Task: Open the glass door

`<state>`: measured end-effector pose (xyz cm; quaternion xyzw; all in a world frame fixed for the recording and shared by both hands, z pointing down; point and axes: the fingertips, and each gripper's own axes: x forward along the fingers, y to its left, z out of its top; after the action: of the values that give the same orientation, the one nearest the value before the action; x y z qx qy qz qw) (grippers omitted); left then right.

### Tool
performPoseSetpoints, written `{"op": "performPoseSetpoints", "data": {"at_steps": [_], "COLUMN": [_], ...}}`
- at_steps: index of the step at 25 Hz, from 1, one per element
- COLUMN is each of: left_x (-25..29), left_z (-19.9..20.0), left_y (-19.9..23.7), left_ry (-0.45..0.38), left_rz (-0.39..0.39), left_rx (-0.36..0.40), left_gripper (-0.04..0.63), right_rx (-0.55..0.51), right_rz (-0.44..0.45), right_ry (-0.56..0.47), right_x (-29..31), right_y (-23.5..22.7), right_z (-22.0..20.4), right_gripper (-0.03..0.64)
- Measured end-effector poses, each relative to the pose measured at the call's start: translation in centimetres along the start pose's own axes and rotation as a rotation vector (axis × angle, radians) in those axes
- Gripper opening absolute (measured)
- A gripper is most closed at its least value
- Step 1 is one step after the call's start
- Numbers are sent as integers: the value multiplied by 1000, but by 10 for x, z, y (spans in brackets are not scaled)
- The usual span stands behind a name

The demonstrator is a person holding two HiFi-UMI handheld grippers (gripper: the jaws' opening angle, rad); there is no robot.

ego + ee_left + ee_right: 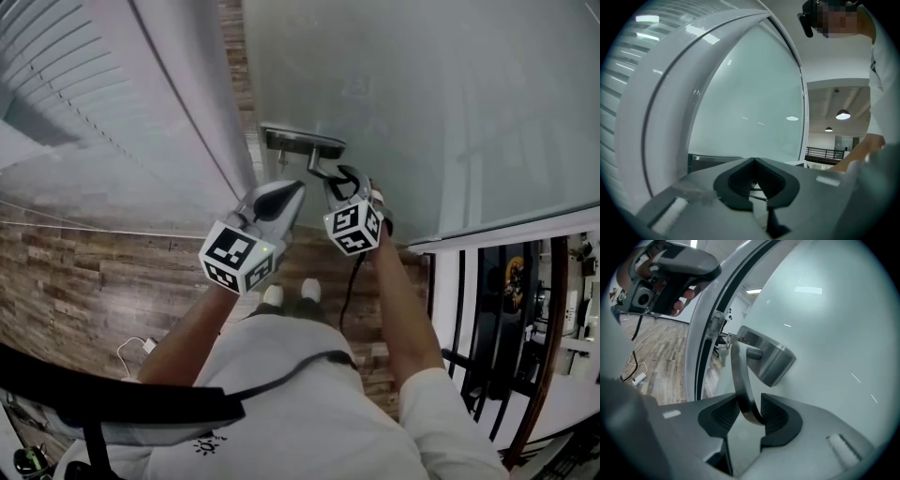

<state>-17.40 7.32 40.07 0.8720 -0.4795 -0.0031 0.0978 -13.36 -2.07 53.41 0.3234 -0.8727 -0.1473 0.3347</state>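
A wood-plank floor (94, 272) is stretching beneath a tall frosted glass door (422, 112), which is standing in a broad white frame (661, 117) beside slatted white blinds (56, 75). A person in a white shirt (309, 403) is facing the door, holding two tongs. The right tongs (750, 411) are pinching the one curved brushed-metal lever handle (739, 376) near its free end, pads pressing on either side. The handle is projecting from a single rectangular steel plate (771, 359) fixed to the glass near the door's edge. The left tongs (753, 161) are hovering just beside the right ones, pressed together with nothing between them, pointing at the glass. Two white shoes (273, 295) are showing on the floor below the tongs. A white cable (136, 349) is lying on the planks at the person's left. A black metal railing (469, 328) is running past the door on the right.
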Motion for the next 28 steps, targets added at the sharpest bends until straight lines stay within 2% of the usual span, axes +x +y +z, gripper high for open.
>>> {"op": "performPoseSetpoints", "data": {"at_steps": [4, 6, 11, 15, 21, 28], "left_x": [7, 12, 26, 43, 72, 125], "left_z": [2, 4, 1, 3, 4, 16], "left_y": [0, 2, 0, 2, 16, 32], "left_ry": [-4, -8, -4, 12, 5, 10], "left_rz": [-36, -46, -76, -71, -25, 33], "left_rx": [4, 10, 12, 10, 15, 13], "left_gripper": [2, 2, 2, 2, 2, 2], "right_rx": [-125, -178, -137, -179, -174, -176], "right_rz": [-56, -55, -32, -48, -49, -10], "right_ry": [39, 62, 78, 68, 44, 25], "right_x": [6, 11, 32, 41, 67, 99], "right_y": [-22, -32, -54, -83, -106, -143], "right_z": [7, 10, 10, 20, 21, 22], "right_gripper": [150, 152, 170, 174, 163, 147]}}
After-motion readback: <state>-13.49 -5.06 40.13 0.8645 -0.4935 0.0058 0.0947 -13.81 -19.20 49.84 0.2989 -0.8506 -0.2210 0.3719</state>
